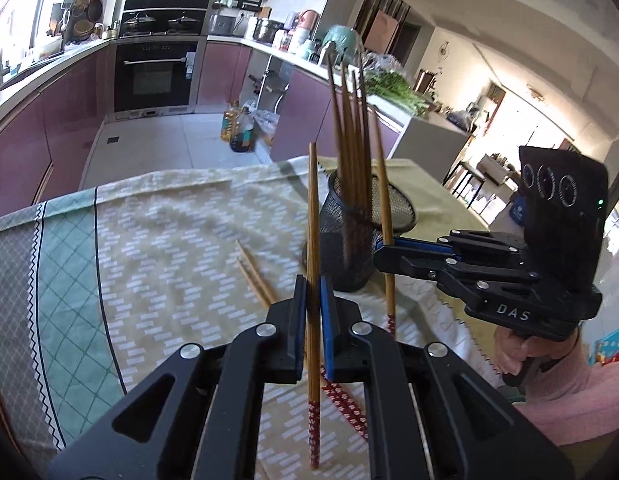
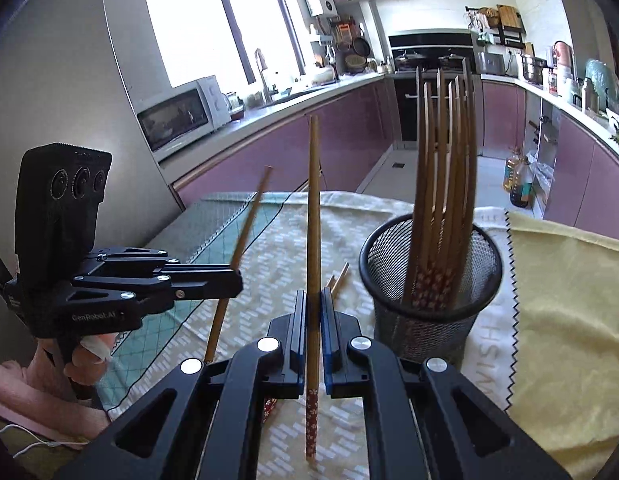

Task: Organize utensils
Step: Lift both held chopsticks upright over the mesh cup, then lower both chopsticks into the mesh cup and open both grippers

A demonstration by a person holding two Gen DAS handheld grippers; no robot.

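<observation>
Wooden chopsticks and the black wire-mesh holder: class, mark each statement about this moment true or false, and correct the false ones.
1. Each hand-held gripper is shut on one wooden chopstick with a red patterned end. True: left hand-held gripper, right hand-held gripper.
2. The black wire-mesh holder is empty. False: several chopsticks stand in it.
3. The held chopsticks lie flat. False: the left chopstick and the right chopstick stand nearly upright.
4. More chopsticks lie on the patterned cloth. True.
5. The holder lies on its side. False: it stands upright.
</observation>
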